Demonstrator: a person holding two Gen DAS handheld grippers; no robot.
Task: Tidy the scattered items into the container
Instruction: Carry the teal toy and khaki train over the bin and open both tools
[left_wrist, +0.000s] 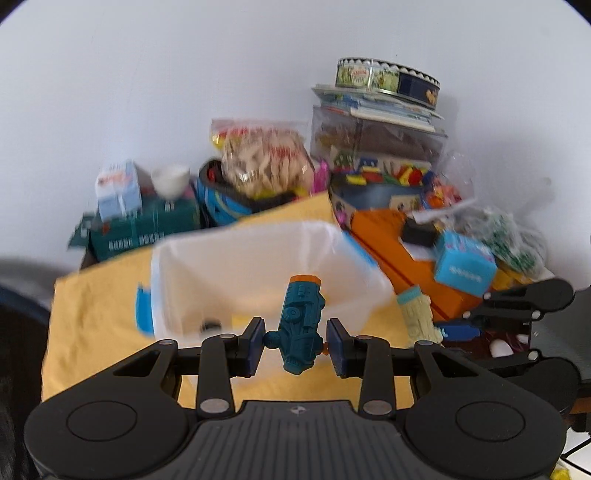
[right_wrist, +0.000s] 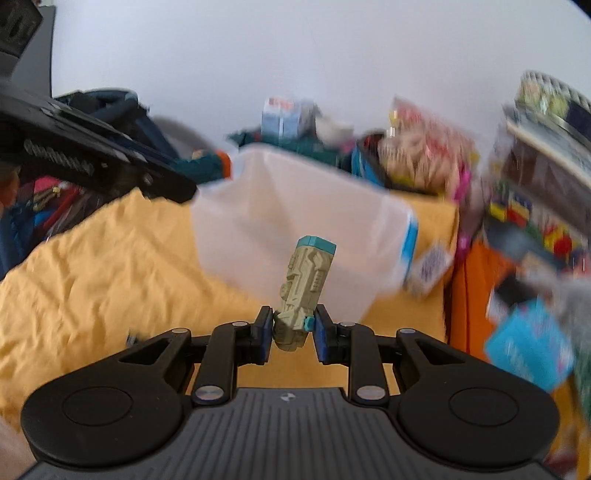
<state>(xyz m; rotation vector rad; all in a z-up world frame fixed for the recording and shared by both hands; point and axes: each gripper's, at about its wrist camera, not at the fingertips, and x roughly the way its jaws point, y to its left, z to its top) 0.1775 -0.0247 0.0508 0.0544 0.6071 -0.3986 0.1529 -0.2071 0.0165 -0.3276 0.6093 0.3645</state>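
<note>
Yellow cloth (right_wrist: 92, 266) covers the table in front of a plain white wall. On this cloth, the left gripper (left_wrist: 295, 341) is clamped on a teal toy (left_wrist: 301, 325) with an orange tip, held upright just before the white plastic container (left_wrist: 258, 266). The right gripper (right_wrist: 292, 332) is clamped on a beige toy (right_wrist: 303, 291) with a teal cap, also lifted, near that container's front wall. Beyond the container lie cluttered goods: a snack bag (left_wrist: 262, 162), a green box (left_wrist: 147, 229), an orange box (left_wrist: 391, 236), a round tin (left_wrist: 388, 79) atop stacked books.
</note>
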